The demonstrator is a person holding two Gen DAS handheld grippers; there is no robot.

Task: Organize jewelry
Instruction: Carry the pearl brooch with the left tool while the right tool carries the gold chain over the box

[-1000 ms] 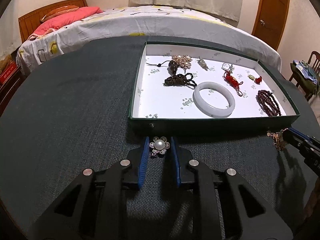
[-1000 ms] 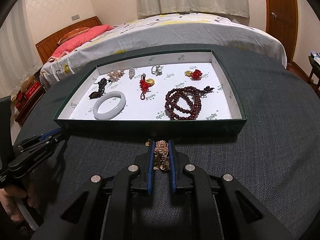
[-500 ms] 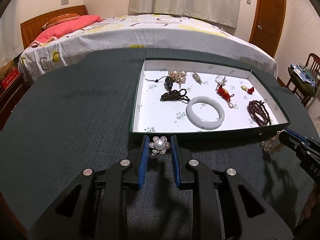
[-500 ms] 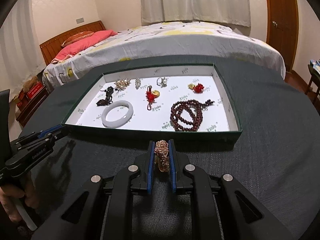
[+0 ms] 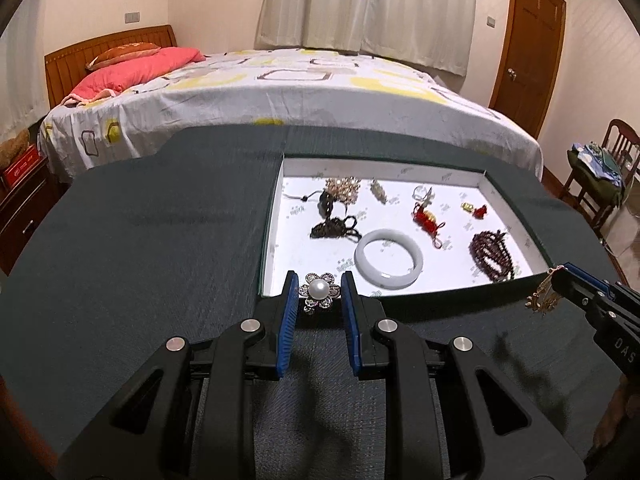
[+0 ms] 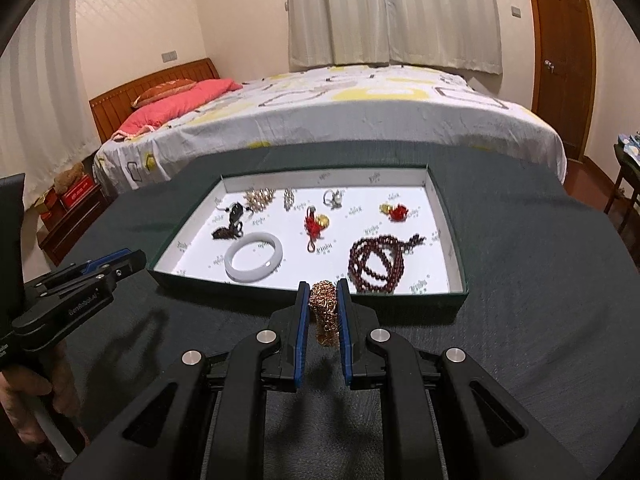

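Observation:
My left gripper [image 5: 319, 293] is shut on a pearl flower brooch [image 5: 319, 290] and holds it above the near left edge of the green tray [image 5: 267, 216]. My right gripper [image 6: 323, 298] is shut on a bunched gold chain [image 6: 324, 308] held above the tray's near wall [image 6: 304, 289]; the chain also shows in the left wrist view [image 5: 543, 291]. The white-lined tray holds a white jade bangle [image 6: 253, 256], a dark red bead strand [image 6: 376, 264], red knot charms [image 6: 314, 225] and several smaller pieces.
The tray lies on a round table with a dark green cloth [image 5: 140, 240]. A bed [image 5: 280, 92] stands behind it, a wooden door [image 5: 528, 44] at the back right and a chair [image 5: 600, 176] at the far right.
Both grippers have risen with their pieces and moved forward towards the tray's near edge. The tray contents have not moved.

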